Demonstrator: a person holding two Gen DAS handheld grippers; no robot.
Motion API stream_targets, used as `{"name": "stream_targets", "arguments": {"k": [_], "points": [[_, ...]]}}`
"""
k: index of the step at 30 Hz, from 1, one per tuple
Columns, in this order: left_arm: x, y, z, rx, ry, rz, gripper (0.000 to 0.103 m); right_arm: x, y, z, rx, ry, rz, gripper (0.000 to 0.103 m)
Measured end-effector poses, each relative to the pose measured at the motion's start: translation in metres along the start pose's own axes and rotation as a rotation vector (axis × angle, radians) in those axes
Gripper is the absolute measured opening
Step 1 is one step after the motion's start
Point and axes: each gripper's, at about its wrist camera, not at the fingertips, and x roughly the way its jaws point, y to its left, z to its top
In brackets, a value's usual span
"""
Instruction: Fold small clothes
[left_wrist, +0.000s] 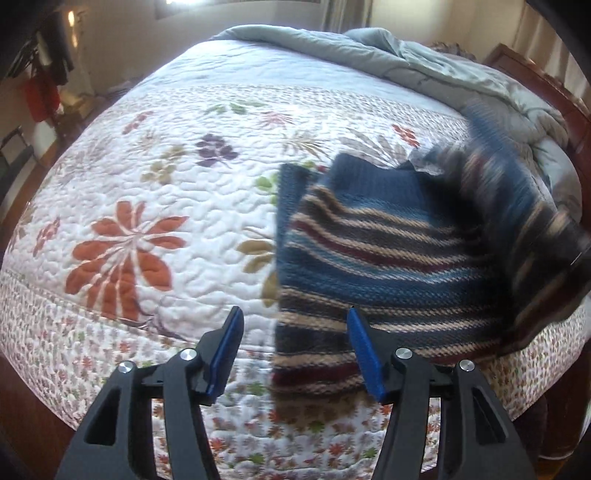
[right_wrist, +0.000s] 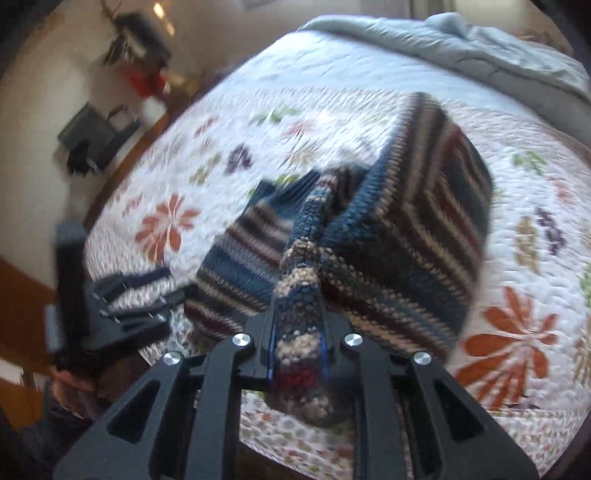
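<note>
A striped knitted sweater (left_wrist: 373, 243) in blue, tan and maroon lies on the floral quilt (left_wrist: 155, 206) near the bed's front edge. My left gripper (left_wrist: 293, 328) is open and empty, its jaws straddling the sweater's left edge just above it. My right gripper (right_wrist: 297, 347) is shut on a bunched edge of the sweater (right_wrist: 413, 236) and lifts it, so a blurred flap (left_wrist: 517, 206) hangs at the right in the left wrist view. The left gripper (right_wrist: 147, 291) shows blurred at the left of the right wrist view.
A rumpled grey duvet (left_wrist: 424, 62) lies at the head of the bed. A wooden bed frame (left_wrist: 535, 77) runs along the right. Dark and red items (left_wrist: 40, 85) stand by the wall at the left. The bed's front edge drops off just below the grippers.
</note>
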Motion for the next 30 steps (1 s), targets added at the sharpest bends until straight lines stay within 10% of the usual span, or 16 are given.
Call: {"name": "stream_targets", "arguments": {"k": [7,10,16,21,30], "points": [[0.002,0.014,0.001,-0.037,0.011,-0.011,0.06,0.077,0.02,-0.026,-0.04,0.162,-0.045,0.02],[0.004,0.009,0.007,-0.035,0.017,-0.023,0.06,0.082,0.023,-0.036,-0.045,0.16,0.012,0.045],[0.004,-0.021,0.025,0.0,0.03,-0.105,0.06,0.029,0.023,-0.046,-0.025,0.079,0.201,0.048],[0.019,-0.061,0.04,0.037,0.09,-0.203,0.06,-0.025,0.004,-0.067,-0.06,0.005,-0.04,0.049],[0.064,-0.106,0.05,0.043,0.223,-0.299,0.06,-0.05,-0.06,-0.108,0.139,-0.047,0.01,0.049]]}}
